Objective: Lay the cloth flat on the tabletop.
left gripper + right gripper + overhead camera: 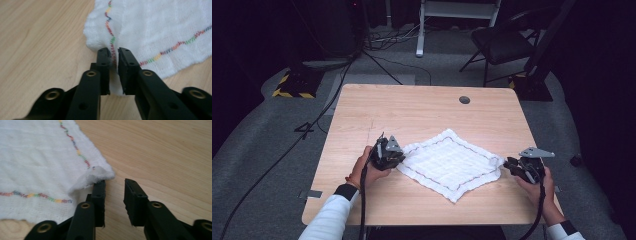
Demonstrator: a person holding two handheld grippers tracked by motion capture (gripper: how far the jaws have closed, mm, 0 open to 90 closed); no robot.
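A white square cloth (449,162) with multicoloured zigzag stitching lies flat, turned like a diamond, on the wooden table (412,107). My left gripper (400,159) is at the cloth's left corner. In the left gripper view the jaws (114,53) stand a narrow gap apart, with a raised ridge of the cloth (155,25) between them, and the pads do not press on it. My right gripper (508,164) is at the right corner. Its jaws (115,185) are apart over bare wood, and the crumpled corner of the cloth (95,175) rests against the outside of one jaw.
A round grey cable hole (464,100) sits near the table's far edge. Beyond the table are a black folding chair (502,42), a yellow-and-black striped base (294,85) and cables on the grey floor. Bare tabletop surrounds the cloth.
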